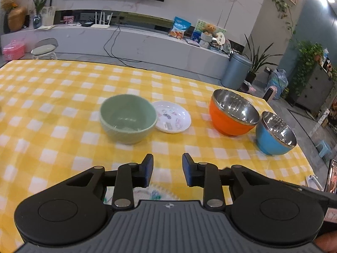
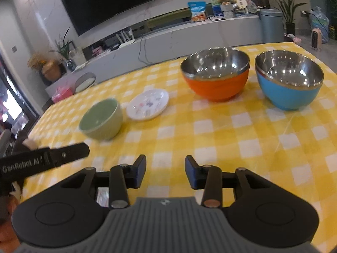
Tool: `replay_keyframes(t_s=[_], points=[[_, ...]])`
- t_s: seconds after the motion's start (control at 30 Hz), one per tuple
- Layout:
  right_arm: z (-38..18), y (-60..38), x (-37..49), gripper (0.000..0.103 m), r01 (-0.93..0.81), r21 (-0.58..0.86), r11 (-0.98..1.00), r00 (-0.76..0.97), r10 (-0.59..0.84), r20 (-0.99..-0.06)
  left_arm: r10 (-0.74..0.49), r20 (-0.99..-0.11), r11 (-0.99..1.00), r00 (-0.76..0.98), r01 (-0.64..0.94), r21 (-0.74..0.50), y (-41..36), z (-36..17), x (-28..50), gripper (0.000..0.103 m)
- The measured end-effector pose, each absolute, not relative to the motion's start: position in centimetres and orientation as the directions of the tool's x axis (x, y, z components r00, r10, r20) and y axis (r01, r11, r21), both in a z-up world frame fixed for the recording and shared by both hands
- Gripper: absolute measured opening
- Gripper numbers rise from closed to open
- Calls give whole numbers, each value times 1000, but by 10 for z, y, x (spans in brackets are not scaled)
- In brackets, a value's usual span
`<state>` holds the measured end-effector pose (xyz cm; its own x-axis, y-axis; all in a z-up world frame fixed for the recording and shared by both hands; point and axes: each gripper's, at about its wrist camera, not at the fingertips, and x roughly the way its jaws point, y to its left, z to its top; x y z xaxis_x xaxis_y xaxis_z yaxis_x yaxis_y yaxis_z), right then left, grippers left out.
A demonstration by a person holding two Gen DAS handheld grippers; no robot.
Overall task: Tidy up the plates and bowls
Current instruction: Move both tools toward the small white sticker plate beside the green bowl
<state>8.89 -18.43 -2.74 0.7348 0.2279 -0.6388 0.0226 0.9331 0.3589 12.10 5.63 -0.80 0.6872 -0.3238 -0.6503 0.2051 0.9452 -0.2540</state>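
On the yellow checked tablecloth (image 1: 63, 88) a green bowl (image 1: 128, 119) (image 2: 101, 119) stands upright, with a small white patterned plate (image 1: 173, 117) (image 2: 148, 104) just to its right. Further right stand an orange steel-lined bowl (image 1: 231, 113) (image 2: 217, 84) and a blue steel-lined bowl (image 1: 273, 139) (image 2: 288, 92), side by side and both empty. My left gripper (image 1: 167, 164) hovers open near the table's front, short of the green bowl, with nothing between its fingers. My right gripper (image 2: 165, 166) is open too, well short of the orange bowl, with only cloth between its fingers.
A pale patterned item (image 1: 151, 191) shows partly beneath the left fingers. A black bar of the other hand-held tool (image 2: 63, 154) crosses the right wrist view's left side. The table's right edge runs close to the blue bowl. A phone (image 1: 331, 175) stands at the right edge.
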Motion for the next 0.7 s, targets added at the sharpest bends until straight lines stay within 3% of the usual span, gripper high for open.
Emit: replay_keyframes(t_s=[0.43, 0.7], points=[[-38, -199, 159, 40, 102, 503, 858, 773, 250, -583, -271, -657, 888, 703, -81, -453, 50, -40, 159, 37], [-51, -199, 190, 26, 86, 515, 853, 753, 282, -594, -250, -671, 867, 698, -147, -476, 34, -52, 190, 37]])
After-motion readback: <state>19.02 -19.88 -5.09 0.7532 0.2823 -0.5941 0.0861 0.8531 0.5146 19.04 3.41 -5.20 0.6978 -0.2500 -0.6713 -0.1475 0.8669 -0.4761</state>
